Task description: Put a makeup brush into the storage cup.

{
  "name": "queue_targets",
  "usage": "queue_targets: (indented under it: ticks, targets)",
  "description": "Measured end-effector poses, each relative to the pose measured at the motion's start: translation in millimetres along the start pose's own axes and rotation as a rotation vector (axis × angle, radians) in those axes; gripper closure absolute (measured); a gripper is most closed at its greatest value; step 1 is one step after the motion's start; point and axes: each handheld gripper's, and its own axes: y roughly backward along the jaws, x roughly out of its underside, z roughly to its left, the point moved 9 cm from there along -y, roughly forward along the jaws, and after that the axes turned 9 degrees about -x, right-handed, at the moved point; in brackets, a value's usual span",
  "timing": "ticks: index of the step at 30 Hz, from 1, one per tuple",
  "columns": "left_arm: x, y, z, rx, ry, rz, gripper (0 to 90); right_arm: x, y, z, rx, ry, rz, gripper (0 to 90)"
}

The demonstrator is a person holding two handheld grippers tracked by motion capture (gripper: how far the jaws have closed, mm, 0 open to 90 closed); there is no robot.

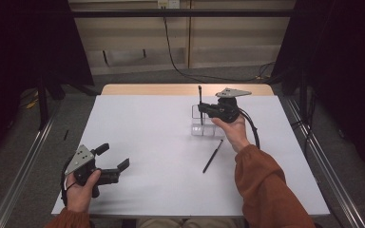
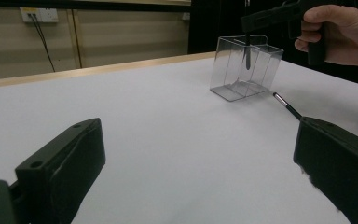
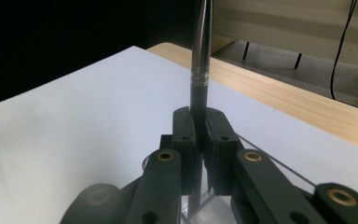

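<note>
A pen [image 3: 200, 70] is clamped upright in the right gripper [image 1: 204, 110] above the clear holder [image 1: 204, 127]; lowering and release are needed next. Left gripper [image 1: 116, 159] is held released; second pen [image 1: 212, 156] is left lying near.

Both forearms are wearing rust-orange sleeves [image 1: 266, 185]. The left gripper [image 1: 116, 167] and right gripper [image 1: 202, 108] are showing matte black bodies, grey three-cornered top plates, trailing black cables, and brass-ringed pivot screws [image 3: 165, 156].

A brush [image 1: 212, 156] lies on the table [image 1: 142, 137] before the clear box [image 1: 204, 127].
</note>
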Motion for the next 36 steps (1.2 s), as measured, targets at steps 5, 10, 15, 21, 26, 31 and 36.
queue_targets:
  ticks: [5, 10, 15, 21, 26, 31, 36]
  targets:
    - [0.2, -0.1, 0.2, 0.0, -0.004, 0.002, 2.1, 2.6, 0.0, -1.7, 0.004, -0.009, 0.003, 83.5]
    - [0.3, -0.3, 0.0, 0.0, -0.002, 0.003, 2.1, 7.4, -2.2, -1.7, 0.0, -0.003, 0.024, 83.5]
    - [0.4, -0.3, 0.7, 0.0, -0.004, 0.003, 2.1, 7.4, -3.0, -2.2, -0.003, -0.013, 0.015, 83.3]
    - [1.1, -0.5, 0.8, -0.004, 0.001, 0.006, 2.1, 7.1, -1.8, -1.6, -0.01, -0.021, 0.002, 79.4]
    - [2.0, -0.8, 2.4, -0.012, -0.004, 0.01, 2.1, 5.2, 1.2, -1.0, -0.013, -0.02, -0.01, 72.9]
    - [2.1, -0.7, 2.3, -0.012, -0.005, 0.011, 2.1, 4.2, 3.9, 0.0, -0.022, -0.046, -0.038, 60.0]
    - [2.2, -0.8, 2.3, -0.011, -0.001, 0.011, 2.1, 3.6, 5.5, -0.6, -0.015, -0.036, -0.051, 48.1]
